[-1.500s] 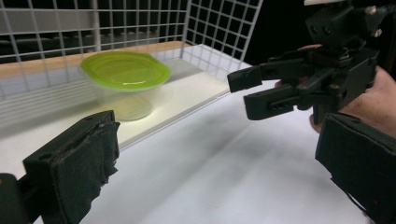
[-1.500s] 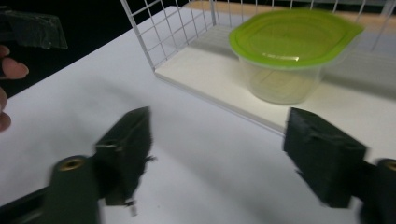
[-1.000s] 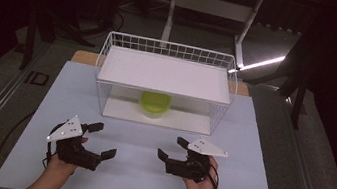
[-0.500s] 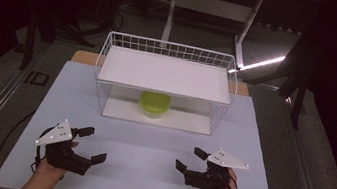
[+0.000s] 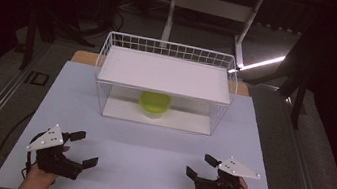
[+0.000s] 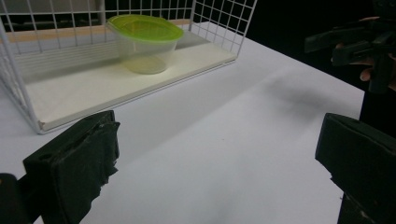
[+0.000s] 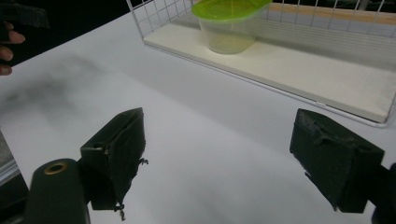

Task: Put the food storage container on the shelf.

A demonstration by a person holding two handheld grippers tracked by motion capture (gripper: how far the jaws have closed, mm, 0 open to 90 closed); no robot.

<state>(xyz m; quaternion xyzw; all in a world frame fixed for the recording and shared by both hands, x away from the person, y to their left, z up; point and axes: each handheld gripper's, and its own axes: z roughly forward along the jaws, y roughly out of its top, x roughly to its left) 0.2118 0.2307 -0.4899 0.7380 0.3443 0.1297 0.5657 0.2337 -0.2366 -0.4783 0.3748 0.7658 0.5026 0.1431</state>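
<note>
While both grippers rest low on the white table (image 5: 145, 172), the clear plastic tub with a lime-green lid (image 5: 155, 104) sits upright on the lower shelf of the white wire rack (image 5: 165, 84), at about 12 o'clock from the hands and well apart from them. Its lid faces straight up; seen from above the tub looks round, so no long axis can be told. The rack's long side runs from 9 to 3 o'clock, and its upper white shelf (image 5: 167, 74) hides the tub's far half in the high view. The tub's contents are hard to make out through the cloudy wall. The left gripper (image 5: 78, 148) at 7 o'clock and the right gripper (image 5: 201, 166) at 5 o'clock both have their jaws spread wide with nothing between them.
</note>
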